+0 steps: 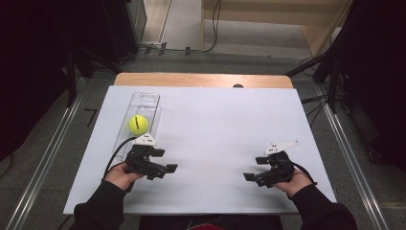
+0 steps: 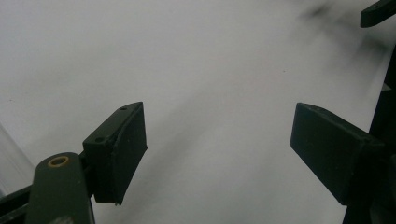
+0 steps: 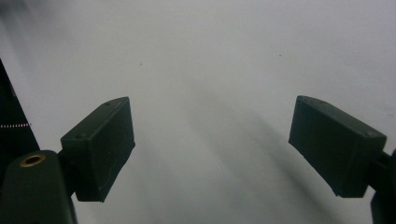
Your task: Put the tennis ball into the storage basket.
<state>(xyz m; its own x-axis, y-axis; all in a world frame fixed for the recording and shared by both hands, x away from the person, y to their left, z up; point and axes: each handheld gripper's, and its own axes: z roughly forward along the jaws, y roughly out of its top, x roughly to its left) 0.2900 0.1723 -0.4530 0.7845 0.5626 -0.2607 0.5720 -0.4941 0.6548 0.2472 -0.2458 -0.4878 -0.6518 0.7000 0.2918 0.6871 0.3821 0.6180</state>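
A yellow tennis ball (image 1: 138, 124) lies in a clear plastic tray (image 1: 146, 99) on the left of the white board (image 1: 215, 124). My left gripper (image 1: 165, 160) is held just in front of the tray, pointing right, jaws open and empty. In the left gripper view my left gripper (image 2: 217, 126) has its pads wide apart over bare white board. My right gripper (image 1: 254, 168) sits low at the front right, pointing left, also open. In the right gripper view my right gripper (image 3: 212, 126) has nothing between its jaws.
The board rests on a wooden table (image 1: 201, 79) whose far edge shows beyond it. Metal rails (image 1: 43, 163) run along the floor on both sides. A tip of the other gripper (image 2: 378, 11) shows at the top right of the left gripper view.
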